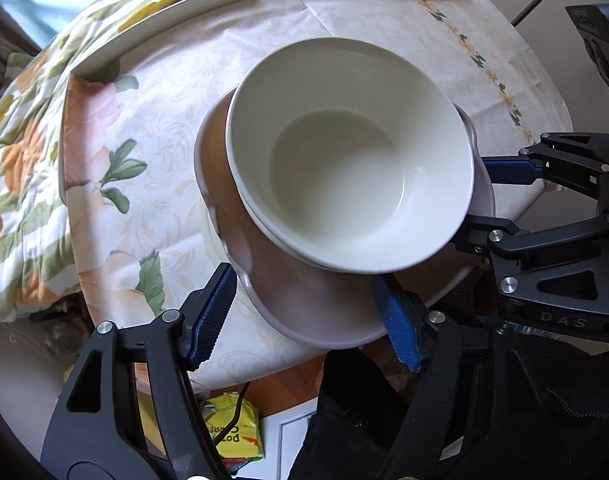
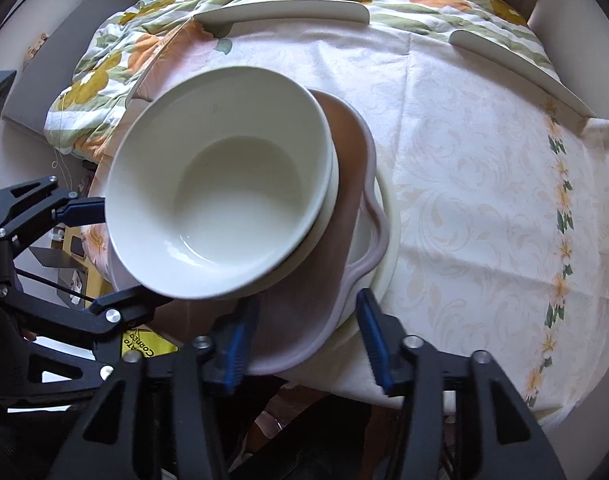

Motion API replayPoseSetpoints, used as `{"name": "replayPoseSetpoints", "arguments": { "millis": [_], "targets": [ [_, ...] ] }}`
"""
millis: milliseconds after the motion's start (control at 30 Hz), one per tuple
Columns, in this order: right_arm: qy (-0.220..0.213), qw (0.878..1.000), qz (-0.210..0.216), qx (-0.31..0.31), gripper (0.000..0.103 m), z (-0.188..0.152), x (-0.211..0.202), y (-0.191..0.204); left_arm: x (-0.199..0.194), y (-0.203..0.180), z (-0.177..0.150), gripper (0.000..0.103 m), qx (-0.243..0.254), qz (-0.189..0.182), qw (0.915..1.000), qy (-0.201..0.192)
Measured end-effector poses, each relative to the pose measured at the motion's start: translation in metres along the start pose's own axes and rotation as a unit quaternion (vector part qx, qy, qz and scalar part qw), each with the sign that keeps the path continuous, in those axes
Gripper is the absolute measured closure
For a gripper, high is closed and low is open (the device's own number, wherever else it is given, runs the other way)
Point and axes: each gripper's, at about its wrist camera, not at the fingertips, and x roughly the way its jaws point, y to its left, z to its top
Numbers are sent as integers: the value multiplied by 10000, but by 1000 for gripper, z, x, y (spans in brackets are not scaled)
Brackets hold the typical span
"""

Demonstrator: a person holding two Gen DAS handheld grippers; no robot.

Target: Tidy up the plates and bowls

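1. The bowl [image 1: 344,156] is plain cream-white, inside and out.
2. The wavy-edged plate [image 1: 304,300] under it is pale mauve-pink.
3. The cloth [image 2: 484,200] on the tabletop is ivory with faint peach scrolls; a daisy-and-green-leaf border runs along its 3 o'clock edge in the right wrist view.
4. The quilt [image 2: 116,60] at 11 o'clock there shows orange and mustard flowers with green stripes.
5. Each gripper [image 1: 304,320] [image 2: 308,340] is black with blue pads.

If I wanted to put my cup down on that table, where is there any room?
Bare cloth lies between the stacked bowls and the flower-trimmed edge of the tablecloth, and behind the stack up to the white rails at the far edge. The near edge is crowded: the pink wavy plate overhangs it, with the right gripper and left gripper straddling its rim.
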Motion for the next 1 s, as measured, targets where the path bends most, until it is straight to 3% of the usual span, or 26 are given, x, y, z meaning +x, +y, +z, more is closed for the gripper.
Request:
{"name": "replayPoseSetpoints", "arguments": {
  "millis": [200,400,467,567,633,667,700,767,867,1000],
  "targets": [
    [-247,9997,14,-3,56,-8,-20,1,-20,-1,-13,36,-267,134,9993,-214],
    [-1098,9939,-84,-33,56,-30,-91,-1,-87,-20,-31,36,-806,313,9918,-946],
    [-1514,9884,-139,-40,56,-41,-125,-4,-118,-30,-38,36,-1016,428,9844,-1373],
    [-2077,9778,-263,-34,53,-59,-172,-9,-167,-47,-48,35,-1285,660,9668,-2107],
    [-2450,9686,-415,-1,33,-70,-199,-11,-194,-57,-55,33,-1398,720,9550,-2516],
    [-2612,9642,-459,10,21,-75,-211,-11,-207,-62,-58,25,-1436,730,9489,-2713],
    [-2776,9593,-515,30,18,-81,-222,-11,-219,-67,-62,19,-1452,742,9428,-2909],
    [-3100,9480,-711,117,18,-92,-244,-10,-241,-78,-72,0,-1476,887,9277,-3313],
    [-3465,9333,-912,246,17,-103,-267,-7,-266,-89,-87,0,-1434,1127,9079,-3775],
    [-3869,9142,-1121,452,17,-117,-281,-6,-283,-97,-101,0,-1390,1185,8955,-4059]
  ]
}}
